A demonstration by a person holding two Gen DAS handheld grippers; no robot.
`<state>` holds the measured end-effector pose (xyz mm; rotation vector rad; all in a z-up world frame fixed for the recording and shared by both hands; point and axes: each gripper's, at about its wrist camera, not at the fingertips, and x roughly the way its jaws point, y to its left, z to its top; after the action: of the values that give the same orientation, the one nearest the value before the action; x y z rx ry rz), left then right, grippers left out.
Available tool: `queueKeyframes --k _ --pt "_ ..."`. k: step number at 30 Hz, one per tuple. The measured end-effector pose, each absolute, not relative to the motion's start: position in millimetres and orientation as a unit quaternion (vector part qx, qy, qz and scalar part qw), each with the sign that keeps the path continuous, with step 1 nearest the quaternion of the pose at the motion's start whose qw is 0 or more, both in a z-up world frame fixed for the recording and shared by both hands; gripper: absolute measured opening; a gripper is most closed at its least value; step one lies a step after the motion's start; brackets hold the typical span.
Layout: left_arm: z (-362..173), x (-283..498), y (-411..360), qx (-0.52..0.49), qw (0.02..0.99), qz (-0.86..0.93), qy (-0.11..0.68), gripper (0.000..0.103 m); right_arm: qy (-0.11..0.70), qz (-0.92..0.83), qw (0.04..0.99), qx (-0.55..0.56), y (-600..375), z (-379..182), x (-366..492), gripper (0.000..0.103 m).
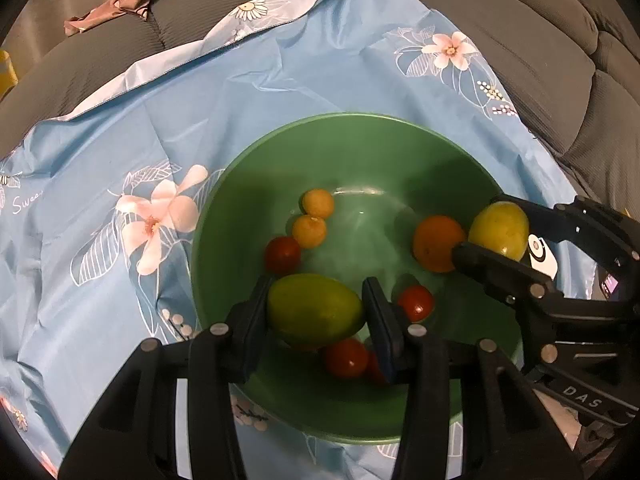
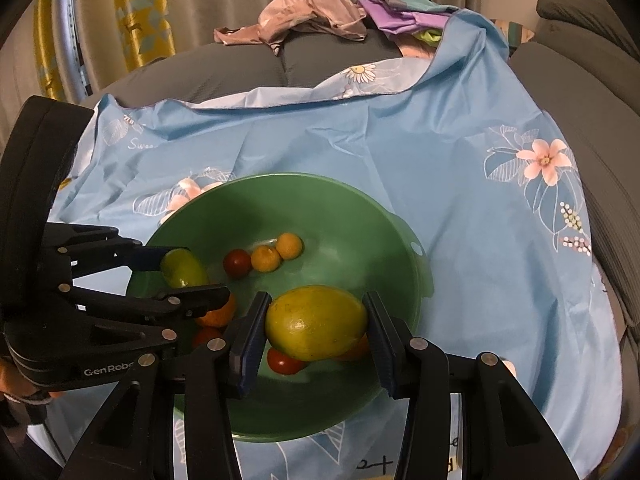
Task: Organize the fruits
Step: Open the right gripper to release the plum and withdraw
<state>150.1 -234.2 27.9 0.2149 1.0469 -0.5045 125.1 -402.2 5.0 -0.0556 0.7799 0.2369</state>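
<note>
Both hands have a fruit pinched over the green bowl. The left tongs clamp a green mango above the bowl's near side, and the right tongs clamp a yellower mango the same way, pads pressed to each end. Down in the bowl lie an orange, two small yellow fruits touching each other, and several red tomatoes, one just beside the yellow pair. The bowl sits on a blue flowered cloth spread over a grey sofa, with crumpled pink fabric near the cloth's far edge.
</note>
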Motion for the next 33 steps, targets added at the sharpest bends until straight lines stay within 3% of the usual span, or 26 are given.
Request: queueKeyframes --k 3,5,9,13,15,17,24,33 --pt "33.3 147.9 -232.3 0.095 0.835 -0.237 0.488 0.049 0.383 0.112 0.917 -0.027 -401.8 5.6 124.6 0.047" --pt "38.6 146.1 -231.7 0.091 0.838 -0.239 0.483 0.059 0.381 0.111 0.918 -0.028 -401.5 7.7 122.8 0.047" --pt "48.2 143.2 -229.5 0.095 0.842 -0.231 0.478 0.069 0.378 0.101 0.920 -0.035 -401.7 15.5 120.1 0.047" --pt "59.4 141.0 -221.4 0.092 0.846 -0.211 0.480 0.088 0.373 0.089 0.922 -0.051 -402.3 25.5 113.8 0.051" --pt "68.9 138.2 -214.9 0.073 0.851 -0.209 0.476 0.090 0.370 0.087 0.923 -0.055 -403.4 32.9 110.6 0.056" --pt "80.5 134.5 -209.8 0.058 0.855 -0.209 0.472 0.103 0.363 0.094 0.925 -0.059 -404.2 44.0 104.7 0.056" --pt "107.3 120.0 -200.8 0.030 0.862 -0.212 0.460 0.103 0.347 0.110 0.928 -0.074 -402.2 70.4 87.3 0.056" --pt "115.7 110.3 -212.0 0.087 0.879 -0.172 0.437 0.103 0.347 0.106 0.929 -0.078 -401.4 75.0 81.0 0.056"
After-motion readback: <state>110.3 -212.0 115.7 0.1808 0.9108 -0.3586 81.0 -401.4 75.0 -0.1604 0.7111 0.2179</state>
